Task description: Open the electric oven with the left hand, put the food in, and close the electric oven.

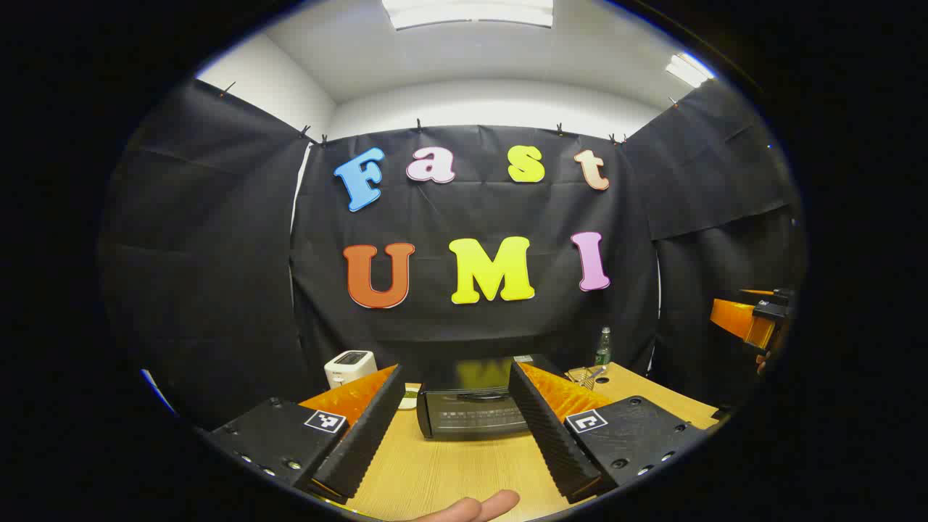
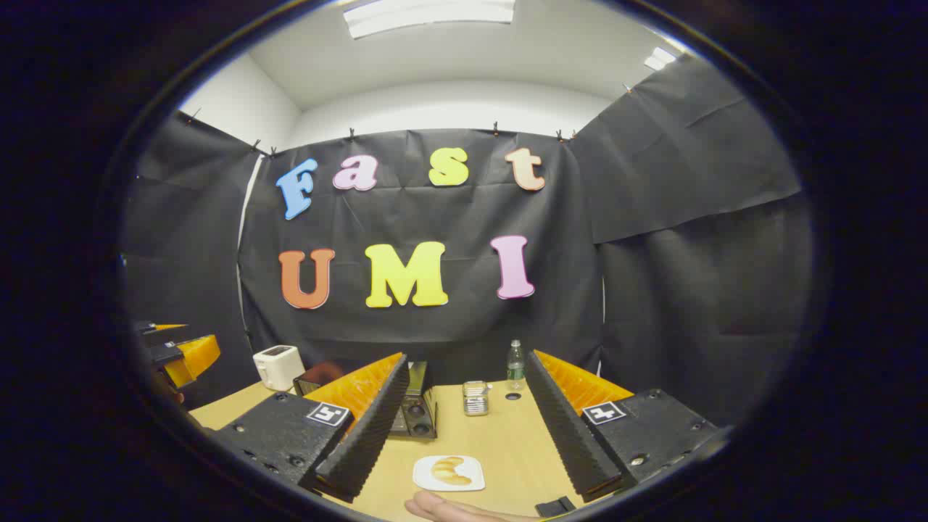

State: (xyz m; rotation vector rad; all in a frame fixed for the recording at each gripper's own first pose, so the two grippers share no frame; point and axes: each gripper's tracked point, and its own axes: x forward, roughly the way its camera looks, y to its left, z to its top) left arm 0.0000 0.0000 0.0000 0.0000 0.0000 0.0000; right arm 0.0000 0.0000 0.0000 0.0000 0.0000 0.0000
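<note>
Wooden table (image 1: 449, 471) fills bottom of both views. Electric oven (image 1: 475, 412) sits lower centre of left gripper view, door shut, framed between my left gripper (image 1: 453, 424) fingers, spread wide; I judge this lines up door pull. Right gripper (image 2: 464, 428), fingers also spread, empty, hovers level above food (image 2: 449, 470) on white plate (image 2: 471, 483), bottom centre, ready for pickup.

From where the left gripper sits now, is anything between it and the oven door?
Nothing visible is. In the left gripper view the left gripper, its fingers apart, faces the closed electric oven straight ahead, with only bare table between. The white toaster and green bottle stand off to either side.
</note>
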